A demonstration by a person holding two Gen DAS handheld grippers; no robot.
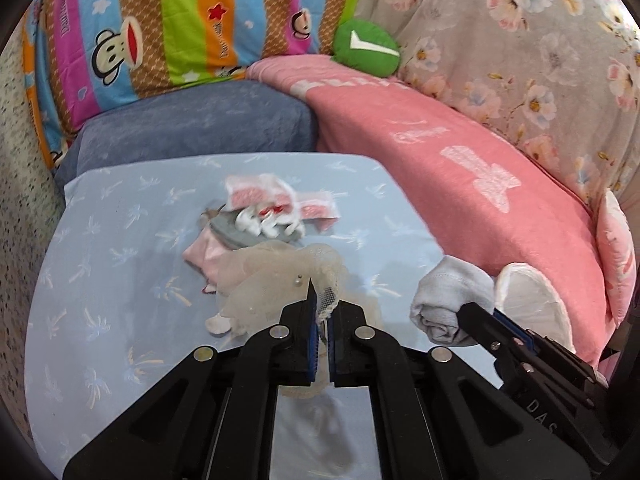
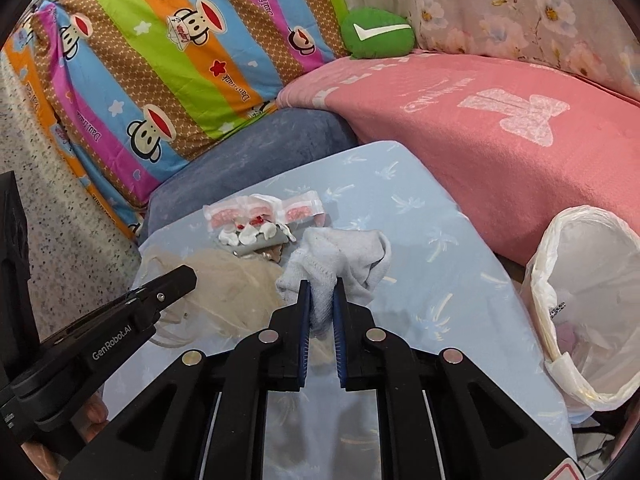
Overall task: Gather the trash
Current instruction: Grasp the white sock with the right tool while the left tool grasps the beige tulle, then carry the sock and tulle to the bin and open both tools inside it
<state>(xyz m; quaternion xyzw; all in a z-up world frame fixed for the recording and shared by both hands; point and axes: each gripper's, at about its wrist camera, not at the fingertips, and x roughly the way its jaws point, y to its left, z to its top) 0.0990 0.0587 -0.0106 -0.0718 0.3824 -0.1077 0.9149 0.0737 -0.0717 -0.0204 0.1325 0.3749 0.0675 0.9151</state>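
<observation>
Left gripper (image 1: 323,312) clamped on beige netting (image 1: 276,280). Right gripper (image 2: 321,304) clamped on white sock (image 2: 340,258). Lined bin (image 2: 592,304) near, right of the blue sheet (image 2: 440,280).

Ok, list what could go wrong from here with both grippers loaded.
1. The left gripper pinches only a thin edge of the beige mesh fabric; the rest lies spread on the blue sheet and may drag the wrappers beside it.
2. The white sock hangs loose beyond the right gripper and could slip out before reaching the lined trash bin.
</observation>
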